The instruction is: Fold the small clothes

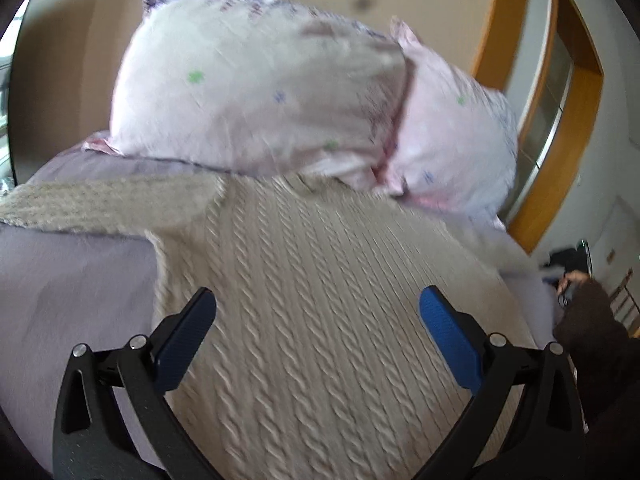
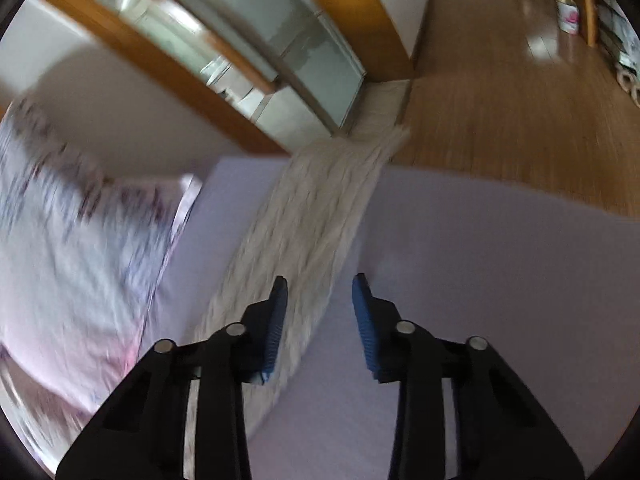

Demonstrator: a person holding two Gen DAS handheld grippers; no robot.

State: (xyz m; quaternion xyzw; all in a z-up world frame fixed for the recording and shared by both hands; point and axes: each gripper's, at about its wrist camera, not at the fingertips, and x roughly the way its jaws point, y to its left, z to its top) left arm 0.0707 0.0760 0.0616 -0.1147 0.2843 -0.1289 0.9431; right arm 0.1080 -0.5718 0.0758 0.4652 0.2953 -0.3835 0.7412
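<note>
A cream cable-knit sweater [image 1: 320, 300] lies spread flat on the lilac bed sheet [image 1: 72, 280], one sleeve [image 1: 100, 204] stretched to the left. My left gripper [image 1: 316, 300] is open and empty, hovering over the sweater's body. In the right wrist view the other sleeve [image 2: 316, 216] runs away from me toward the bed's edge. My right gripper [image 2: 320, 284] is open and empty, just above that sleeve's near right edge. Both views are motion-blurred.
Two pale floral pillows [image 1: 260, 92] lie at the head of the bed behind the sweater; one shows in the right wrist view [image 2: 72, 248]. A wooden-framed glass door [image 2: 248, 48] and wooden floor [image 2: 520, 100] lie beyond the bed. A dark sleeve [image 1: 592, 328] is at the right.
</note>
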